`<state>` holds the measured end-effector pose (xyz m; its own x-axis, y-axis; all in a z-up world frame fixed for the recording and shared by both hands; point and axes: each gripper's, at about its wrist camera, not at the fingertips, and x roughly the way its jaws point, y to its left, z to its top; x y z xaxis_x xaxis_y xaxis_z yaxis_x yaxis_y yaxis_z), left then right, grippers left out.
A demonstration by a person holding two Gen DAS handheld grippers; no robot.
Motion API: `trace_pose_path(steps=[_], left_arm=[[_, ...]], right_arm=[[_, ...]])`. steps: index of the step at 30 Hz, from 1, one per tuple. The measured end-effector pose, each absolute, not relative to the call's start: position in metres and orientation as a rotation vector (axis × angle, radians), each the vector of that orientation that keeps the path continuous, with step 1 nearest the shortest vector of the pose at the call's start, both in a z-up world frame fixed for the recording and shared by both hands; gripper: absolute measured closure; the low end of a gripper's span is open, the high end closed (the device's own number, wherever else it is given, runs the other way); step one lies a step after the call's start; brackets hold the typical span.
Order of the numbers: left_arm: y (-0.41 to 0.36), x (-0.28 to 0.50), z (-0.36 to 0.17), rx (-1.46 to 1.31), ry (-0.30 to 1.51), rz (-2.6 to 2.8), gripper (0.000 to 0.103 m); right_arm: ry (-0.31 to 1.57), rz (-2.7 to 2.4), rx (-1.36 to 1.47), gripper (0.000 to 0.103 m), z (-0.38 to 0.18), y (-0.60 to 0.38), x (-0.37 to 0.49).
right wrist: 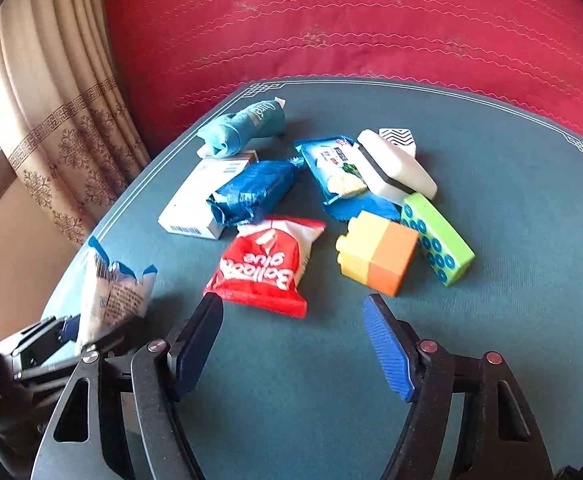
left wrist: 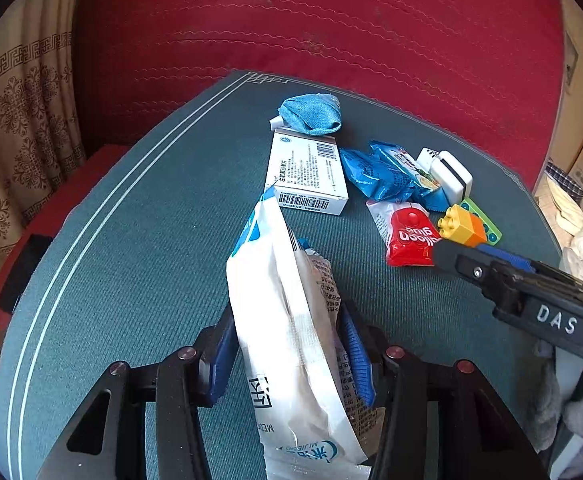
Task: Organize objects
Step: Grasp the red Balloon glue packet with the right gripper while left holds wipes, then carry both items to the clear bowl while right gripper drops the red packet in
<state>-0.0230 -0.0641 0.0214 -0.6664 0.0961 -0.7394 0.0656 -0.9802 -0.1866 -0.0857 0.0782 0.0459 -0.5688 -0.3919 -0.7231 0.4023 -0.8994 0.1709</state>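
At the left, the left gripper (left wrist: 287, 344) is closed on a white and blue pouch (left wrist: 287, 312), which stands up between its blue pads above the green mat (left wrist: 139, 240). To the right lies a white medicine box (left wrist: 305, 176), then a red Balloon glue packet (right wrist: 261, 270) just in front of the right gripper (right wrist: 293, 344). This gripper is open and holds nothing. A yellow-orange block (right wrist: 375, 254) lies further right, beside a green block (right wrist: 437, 238).
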Motion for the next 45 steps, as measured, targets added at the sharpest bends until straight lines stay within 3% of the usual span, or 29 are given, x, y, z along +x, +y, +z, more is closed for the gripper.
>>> trace_pose_path(steps=[10,13,18,45], left_arm=[[-0.068,-0.021,0.022,-1.274,-0.318,2.832,0.051],[-0.068,-0.02,0.022,-1.277,-0.316,2.83,0.051],[-0.068,-0.019,0.021,-1.284,-0.309,2.834,0.051],[-0.037,-0.008,0.024,-1.285,-0.221,2.797,0.051]], right_arm=[[0.078,-2.445,1.165,0.039,0.033,0.044,-0.11],[0.102,-2.45,1.185,0.047,0.026,0.042,-0.112],[0.128,-2.463,1.164,0.051,0.026,0.043,-0.106],[-0.118,-2.49,1.143,0.053,0.033,0.134,-0.028]])
